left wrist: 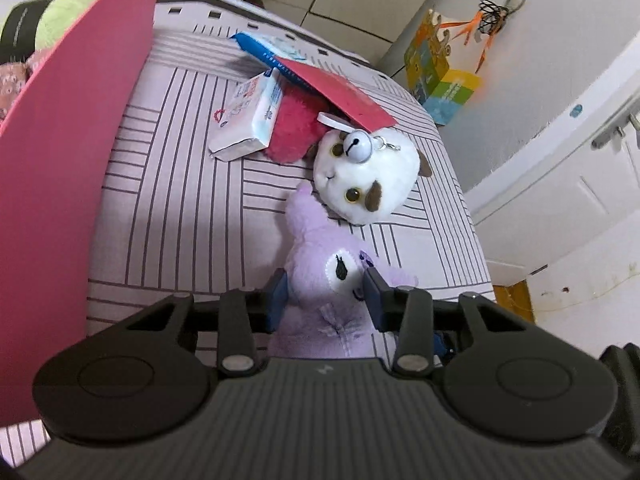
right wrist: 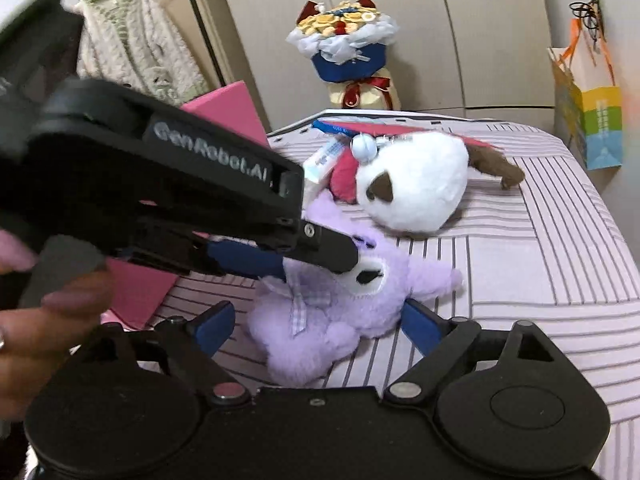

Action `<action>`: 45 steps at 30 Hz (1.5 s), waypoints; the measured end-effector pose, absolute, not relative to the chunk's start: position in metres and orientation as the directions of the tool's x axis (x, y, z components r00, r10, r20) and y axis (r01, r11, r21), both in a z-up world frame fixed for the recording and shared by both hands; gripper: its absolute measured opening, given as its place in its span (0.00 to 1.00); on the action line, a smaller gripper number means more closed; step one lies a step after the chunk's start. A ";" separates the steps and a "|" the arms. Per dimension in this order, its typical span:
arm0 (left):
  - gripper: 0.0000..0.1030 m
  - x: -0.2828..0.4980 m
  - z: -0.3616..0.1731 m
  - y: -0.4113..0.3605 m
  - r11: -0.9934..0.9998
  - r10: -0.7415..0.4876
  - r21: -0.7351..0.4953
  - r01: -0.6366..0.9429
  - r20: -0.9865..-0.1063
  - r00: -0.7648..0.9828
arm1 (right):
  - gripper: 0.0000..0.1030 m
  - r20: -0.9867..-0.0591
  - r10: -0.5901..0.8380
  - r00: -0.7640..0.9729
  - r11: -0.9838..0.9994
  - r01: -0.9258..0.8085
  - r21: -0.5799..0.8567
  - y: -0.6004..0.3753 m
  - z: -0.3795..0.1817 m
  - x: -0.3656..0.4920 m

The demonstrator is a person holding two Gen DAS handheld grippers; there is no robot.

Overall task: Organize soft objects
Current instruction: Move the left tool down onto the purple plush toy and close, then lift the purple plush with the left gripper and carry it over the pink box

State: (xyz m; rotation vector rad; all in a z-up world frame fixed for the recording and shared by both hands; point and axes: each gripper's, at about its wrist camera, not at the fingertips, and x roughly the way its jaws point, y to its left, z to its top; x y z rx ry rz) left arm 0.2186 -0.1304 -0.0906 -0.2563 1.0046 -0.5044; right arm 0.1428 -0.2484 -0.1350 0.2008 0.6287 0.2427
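A purple plush toy [left wrist: 320, 256] lies on the striped bed sheet [left wrist: 180, 200]. My left gripper [left wrist: 325, 292] is shut on its head, one pad against each side. In the right wrist view the left gripper [right wrist: 316, 264] reaches in from the left and clamps the purple plush toy [right wrist: 340, 304] by the head. My right gripper [right wrist: 320, 316] stands wide open, its blue pads [right wrist: 216, 328] on either side of the toy's body and clear of it. Just beyond lies a white plush dog head [left wrist: 368, 176] with a bell, beside a red plush [left wrist: 292, 128].
A pink box wall [left wrist: 60, 180] rises at the left. A tissue pack [left wrist: 244, 120], a red card [left wrist: 340, 92] and a blue book [left wrist: 260, 48] lie among the toys. A colourful paper bag [left wrist: 440, 76] stands past the bed's right edge, and a bouquet [right wrist: 348, 52] behind it.
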 end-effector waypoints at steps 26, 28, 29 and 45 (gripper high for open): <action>0.37 0.141 -0.079 -0.122 0.869 -0.477 -0.289 0.401 -0.703 0.527 | 0.65 -0.554 0.214 0.804 0.977 -0.167 0.136 -0.222 -0.127 0.082; 0.37 0.132 -0.073 -0.117 0.864 -0.485 -0.288 0.413 -0.698 0.527 | 0.65 -0.558 0.220 0.800 0.975 -0.181 0.125 -0.220 -0.119 0.075; 0.37 0.128 -0.069 -0.115 0.861 -0.489 -0.289 0.419 -0.695 0.527 | 0.65 -0.560 0.220 0.799 0.975 -0.187 0.116 -0.219 -0.115 0.072; 0.39 0.074 -0.020 -0.085 0.856 -0.501 -0.244 0.455 -0.604 0.619 | 0.65 -0.587 0.202 0.784 0.964 -0.265 -0.023 -0.185 -0.049 0.042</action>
